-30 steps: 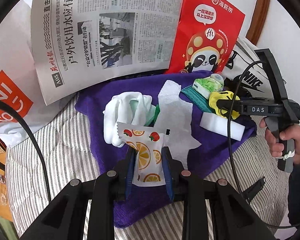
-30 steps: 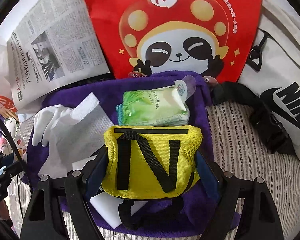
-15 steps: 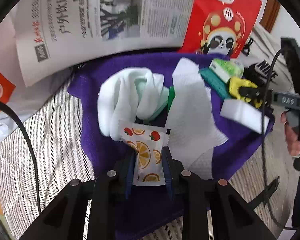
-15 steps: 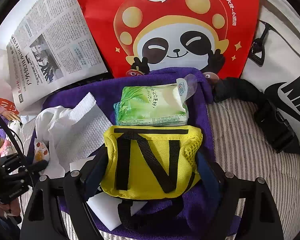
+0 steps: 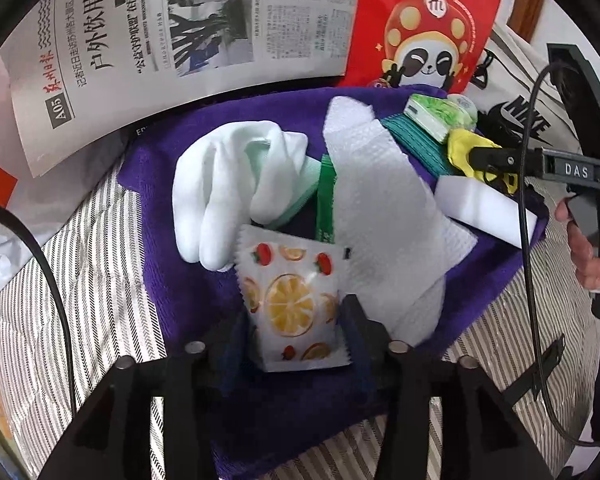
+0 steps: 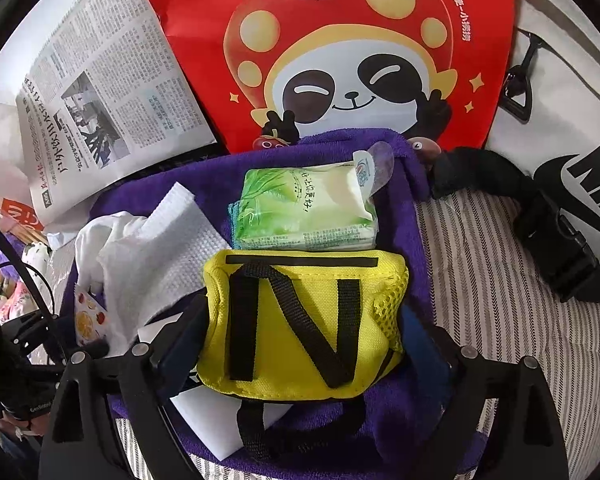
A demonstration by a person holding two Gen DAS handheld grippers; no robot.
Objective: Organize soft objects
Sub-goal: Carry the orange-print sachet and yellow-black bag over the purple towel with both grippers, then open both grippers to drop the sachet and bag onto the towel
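My left gripper has its fingers spread either side of a white packet with orange and strawberry prints, which lies on a purple towel. White gloves and a white paper towel lie just beyond it. My right gripper is shut on a yellow pouch with black straps, held over the towel and a white sponge block. A green tissue pack lies just beyond the pouch.
A newspaper and a red panda bag stand behind the towel. A white Nike bag with a black buckle strap lies at the right. The towel rests on a striped cloth.
My left gripper has moved forward over the towel and its fingers have spread off the fruit-print packet, which now lies on the towel. The right gripper keeps holding the yellow pouch.
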